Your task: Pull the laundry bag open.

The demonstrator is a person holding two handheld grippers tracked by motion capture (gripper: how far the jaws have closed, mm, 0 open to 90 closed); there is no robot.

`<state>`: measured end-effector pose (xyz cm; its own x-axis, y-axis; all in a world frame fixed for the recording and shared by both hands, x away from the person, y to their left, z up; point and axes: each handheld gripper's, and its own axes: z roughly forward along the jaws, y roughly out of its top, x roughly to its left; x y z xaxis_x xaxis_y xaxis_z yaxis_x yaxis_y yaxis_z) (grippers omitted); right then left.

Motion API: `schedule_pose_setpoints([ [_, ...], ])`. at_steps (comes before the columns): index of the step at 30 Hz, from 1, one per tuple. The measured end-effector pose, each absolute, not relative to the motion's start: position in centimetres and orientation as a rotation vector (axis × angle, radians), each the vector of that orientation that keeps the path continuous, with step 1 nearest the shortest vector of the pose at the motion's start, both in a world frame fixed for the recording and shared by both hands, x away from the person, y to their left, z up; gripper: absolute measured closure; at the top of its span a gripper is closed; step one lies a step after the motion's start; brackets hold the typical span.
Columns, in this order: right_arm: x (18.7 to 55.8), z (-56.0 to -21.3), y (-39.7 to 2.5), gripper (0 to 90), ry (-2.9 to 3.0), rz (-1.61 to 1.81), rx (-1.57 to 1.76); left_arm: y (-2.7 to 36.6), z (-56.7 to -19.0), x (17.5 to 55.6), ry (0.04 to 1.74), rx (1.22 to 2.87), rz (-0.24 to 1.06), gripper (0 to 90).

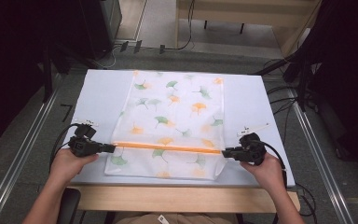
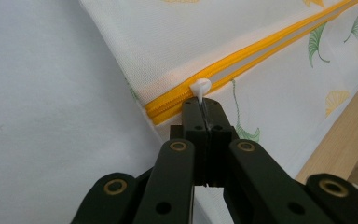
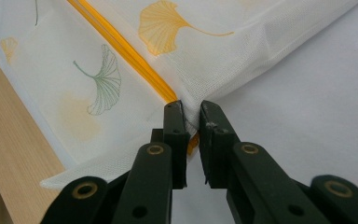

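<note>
Pale blue covering lies over the table (image 1: 98, 93), with a wooden edge along the near side and grey floor and cables beyond.

Start with the left gripper (image 1: 106, 148): its jaws are pressed together on the small white zipper pull (image 2: 200, 87), which sits at the left end of the yellow zipper (image 2: 242, 58). In the left gripper view the pull's tab disappears between the closed jaw tips, and the zipper runs away from them up and to the right. The right gripper (image 1: 227, 152) sits at the opposite end; in the right gripper view its jaws pinch the corner of the mesh bag (image 3: 223, 60) just where the zipper ends, with a narrow gap between the jaw bodies and fabric gathered in it.

Between the two grippers the zipper stretches left to right across the near part of the mesh bag, a white bag printed with green and orange ginkgo leaves that lies flat and extends toward the far side of the table. That long axis is what matters: the slider is at the left end, so it looks set to travel rightward along the zipper toward the right gripper, which anchors the far end against the pull. The left hand (image 1: 72, 164) is the one doing the moving; the right hand (image 1: 268, 168) steadies.
</note>
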<state>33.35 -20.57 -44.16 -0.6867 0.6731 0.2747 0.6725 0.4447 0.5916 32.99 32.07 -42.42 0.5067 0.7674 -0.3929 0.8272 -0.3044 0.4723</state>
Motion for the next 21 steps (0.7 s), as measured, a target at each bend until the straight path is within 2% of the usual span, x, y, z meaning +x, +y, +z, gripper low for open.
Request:
schedule_pose_setpoints([
  [11, 33.5, -44.2, -20.8, 83.4, 2.664, 1.109, 1.244, 34.4, -42.7, 32.9, 1.360, 2.063, -0.121, 90.0],
  [21, 33.8, -44.6, -21.0, 83.5, 2.662, 1.065, 1.266, 33.7, -42.6, 32.9, 1.335, 2.077, -0.142, 90.0],
])
